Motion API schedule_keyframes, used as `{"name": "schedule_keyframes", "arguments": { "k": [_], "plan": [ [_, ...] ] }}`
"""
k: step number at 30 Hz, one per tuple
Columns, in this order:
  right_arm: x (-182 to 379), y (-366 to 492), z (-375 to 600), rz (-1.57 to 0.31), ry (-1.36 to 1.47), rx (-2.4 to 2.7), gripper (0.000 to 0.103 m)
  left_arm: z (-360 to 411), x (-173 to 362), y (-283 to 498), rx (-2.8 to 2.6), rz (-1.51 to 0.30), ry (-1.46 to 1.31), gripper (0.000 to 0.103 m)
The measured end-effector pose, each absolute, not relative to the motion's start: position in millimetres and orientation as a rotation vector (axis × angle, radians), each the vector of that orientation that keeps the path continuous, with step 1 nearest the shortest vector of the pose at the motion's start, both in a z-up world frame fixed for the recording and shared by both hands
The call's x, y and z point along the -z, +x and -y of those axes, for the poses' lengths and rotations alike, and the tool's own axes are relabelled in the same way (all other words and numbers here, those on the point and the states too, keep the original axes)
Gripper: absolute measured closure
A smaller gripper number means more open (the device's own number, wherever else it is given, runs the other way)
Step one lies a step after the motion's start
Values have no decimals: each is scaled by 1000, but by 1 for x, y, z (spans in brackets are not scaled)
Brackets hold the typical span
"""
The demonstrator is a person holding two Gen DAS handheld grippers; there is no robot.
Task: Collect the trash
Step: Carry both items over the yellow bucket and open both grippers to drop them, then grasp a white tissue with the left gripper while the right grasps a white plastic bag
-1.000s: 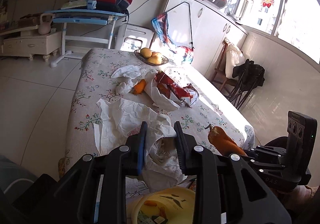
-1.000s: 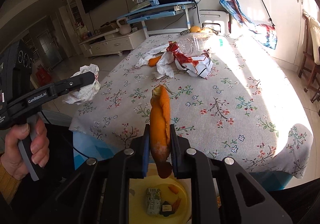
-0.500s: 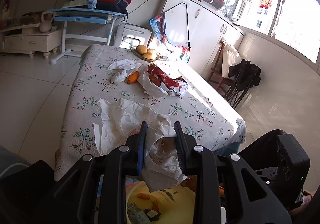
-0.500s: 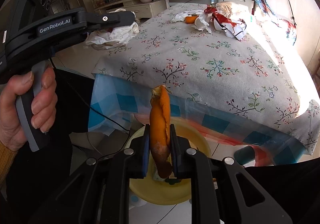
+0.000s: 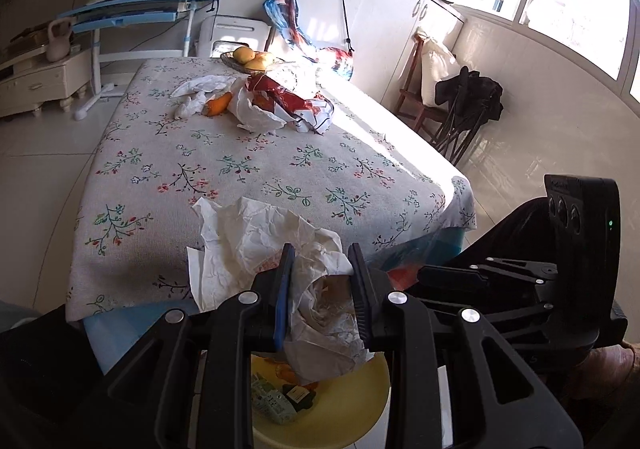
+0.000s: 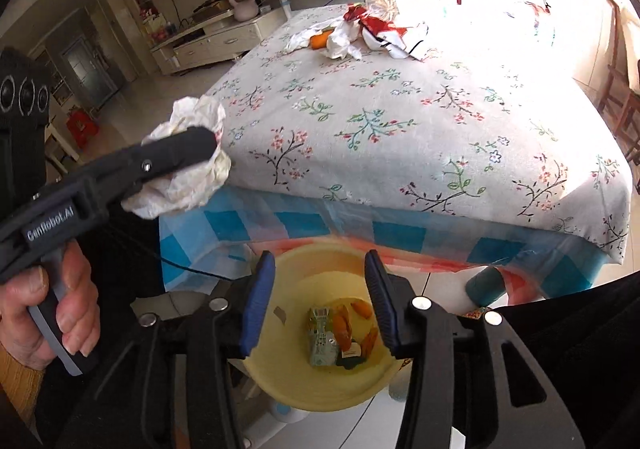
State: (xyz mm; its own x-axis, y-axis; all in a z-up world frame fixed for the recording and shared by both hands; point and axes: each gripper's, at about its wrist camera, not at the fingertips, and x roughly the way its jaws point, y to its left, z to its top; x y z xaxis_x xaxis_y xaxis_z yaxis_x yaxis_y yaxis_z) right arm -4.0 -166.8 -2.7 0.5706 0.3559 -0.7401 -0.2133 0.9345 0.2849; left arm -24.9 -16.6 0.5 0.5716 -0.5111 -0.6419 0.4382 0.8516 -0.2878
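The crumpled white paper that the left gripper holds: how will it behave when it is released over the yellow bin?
The crumpled white paper looks thin and creased, so it is probably light and floppy. It hangs loose below the left gripper, so it may drift past the yellow bin instead of falling straight.

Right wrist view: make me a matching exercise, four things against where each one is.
Things:
1. crumpled paper
2. green carton
3. yellow bin
4. orange peel

Places:
A. on the floor below the table's edge
B. far end of the flowered tablecloth
C. clamped in the left gripper
D. lying in the bin's bottom

Pairs: 1-C, 2-D, 3-A, 4-B
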Motion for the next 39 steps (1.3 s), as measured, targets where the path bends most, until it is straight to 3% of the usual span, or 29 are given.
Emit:
{"name": "schedule_keyframes", "arguments": {
  "k": [7,8,11,17,28,39],
  "plan": [
    [-16,-5,194,-784,277,-249,43,61,38,-38,676,-998,96,67],
    [-17,-6,195,-778,283,-246,43,64,39,-41,676,-999,121,58],
    [-20,-5,198,-760,295,-238,42,61,34,-44,651,-962,122,46],
    [-20,-8,200,-743,313,-229,40,24,6,-33,510,-807,-32,28],
    [-15,5,164,-761,185,-309,40,-35,-12,-11,217,-665,-219,20],
    [-37,92,122,-743,10,-468,40,-46,-34,74,152,-708,-150,19]
  ]
}}
